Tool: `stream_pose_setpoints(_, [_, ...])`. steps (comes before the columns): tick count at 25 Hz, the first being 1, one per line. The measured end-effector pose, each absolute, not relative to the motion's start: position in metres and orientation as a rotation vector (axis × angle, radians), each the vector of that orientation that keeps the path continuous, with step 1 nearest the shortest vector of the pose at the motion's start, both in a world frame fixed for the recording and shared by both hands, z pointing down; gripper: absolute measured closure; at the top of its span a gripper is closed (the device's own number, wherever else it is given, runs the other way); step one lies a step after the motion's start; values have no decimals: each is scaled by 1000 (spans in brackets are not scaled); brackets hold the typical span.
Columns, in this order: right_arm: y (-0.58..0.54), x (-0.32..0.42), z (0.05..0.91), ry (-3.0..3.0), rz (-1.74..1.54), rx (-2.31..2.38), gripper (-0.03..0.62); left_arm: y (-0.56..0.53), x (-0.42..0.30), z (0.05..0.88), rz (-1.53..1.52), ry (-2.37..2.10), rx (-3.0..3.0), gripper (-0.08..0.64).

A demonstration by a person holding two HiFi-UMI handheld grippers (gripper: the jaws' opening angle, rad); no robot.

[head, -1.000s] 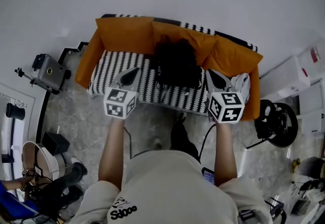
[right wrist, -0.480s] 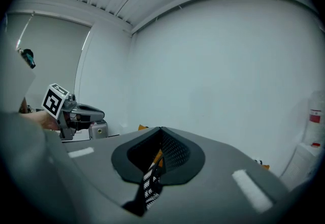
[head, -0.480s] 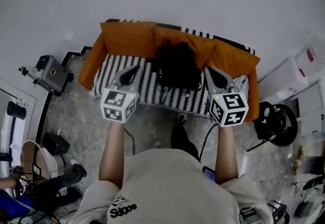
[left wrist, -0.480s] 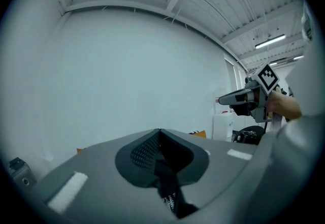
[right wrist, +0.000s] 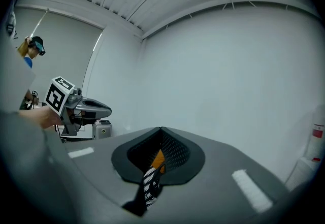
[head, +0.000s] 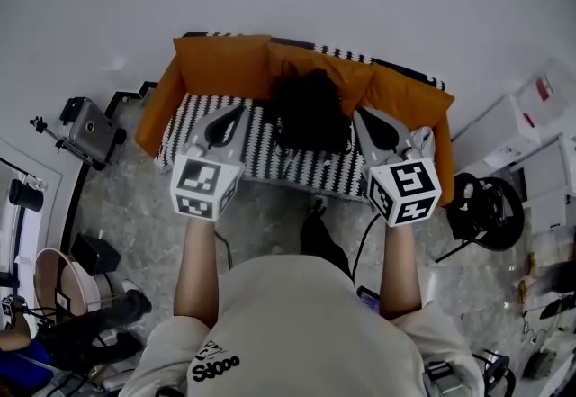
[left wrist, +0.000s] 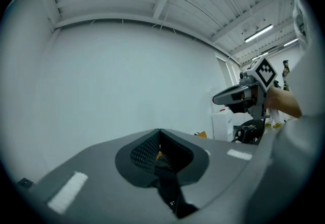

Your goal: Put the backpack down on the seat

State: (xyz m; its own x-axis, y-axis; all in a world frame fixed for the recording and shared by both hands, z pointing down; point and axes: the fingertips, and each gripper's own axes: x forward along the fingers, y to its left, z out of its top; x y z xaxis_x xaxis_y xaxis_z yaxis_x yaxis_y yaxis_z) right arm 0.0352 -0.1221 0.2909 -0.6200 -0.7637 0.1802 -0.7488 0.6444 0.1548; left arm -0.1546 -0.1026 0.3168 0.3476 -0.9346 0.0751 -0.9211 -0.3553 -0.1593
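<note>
A black backpack rests on the black-and-white striped seat of a sofa, leaning against the orange back cushions. Both grippers hover in front of the sofa, one on each side of the backpack and apart from it. My left gripper is shut and holds nothing; in its own view the jaws meet at the tip. My right gripper is also shut and holds nothing. Each gripper view points at the white wall and shows the other gripper.
A camera on a tripod stands left of the sofa. White boxes and a black wheel-shaped device are on the right. A pale bundle lies at the sofa's right end. Gear clutters the floor at lower left.
Both grippers drifted slightly outward and back from the sofa, still shut. The backpack stayed where it was on the seat.
</note>
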Motion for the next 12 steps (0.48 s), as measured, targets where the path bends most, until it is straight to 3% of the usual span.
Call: stream_pose_setpoints(12, [-115, 29, 297, -2617, -101, 1195, 591, -90, -146, 312, -232, 1693, -2512, 549])
